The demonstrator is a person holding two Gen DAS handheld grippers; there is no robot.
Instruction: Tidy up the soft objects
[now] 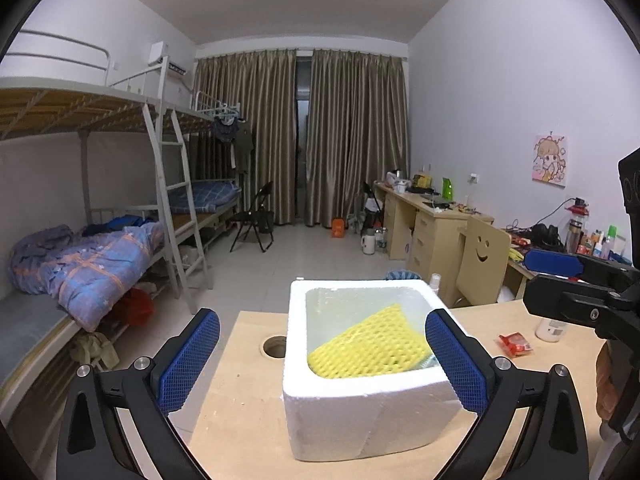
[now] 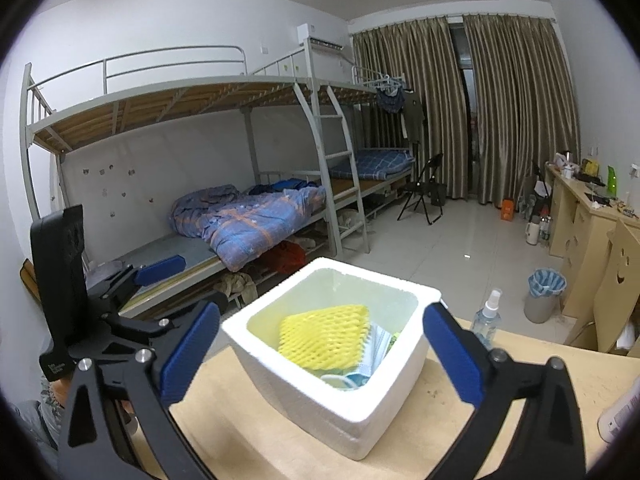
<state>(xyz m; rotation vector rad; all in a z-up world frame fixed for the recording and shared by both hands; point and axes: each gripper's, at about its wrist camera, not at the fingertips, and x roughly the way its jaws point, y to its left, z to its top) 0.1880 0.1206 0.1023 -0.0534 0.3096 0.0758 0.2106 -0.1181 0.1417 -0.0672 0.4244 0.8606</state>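
Observation:
A white foam box (image 1: pixel 360 400) (image 2: pixel 320 396) stands on the wooden table (image 1: pixel 240 420). A yellow foam net (image 1: pixel 368 348) (image 2: pixel 320 340) lies slanted inside it. In the right wrist view a blue-and-white face mask (image 2: pixel 374 354) shows beside the net. My left gripper (image 1: pixel 323 320) hovers just in front of the box, jaws wide open, nothing between its blue pads. My right gripper (image 2: pixel 322 312) hangs over the box's near corner, also wide open and holding nothing. Each gripper shows at the edge of the other's view: the right one's blue pad (image 1: pixel 552 264), the left one's blue pad (image 2: pixel 160 270).
A red packet (image 1: pixel 516 344) and a small white bottle (image 1: pixel 552 330) lie on the table right of the box. A round hole (image 1: pixel 275 346) is left of it. A spray bottle (image 2: pixel 486 320) stands at the table's far edge. Behind are bunk beds, a desk and a bin (image 2: pixel 544 292).

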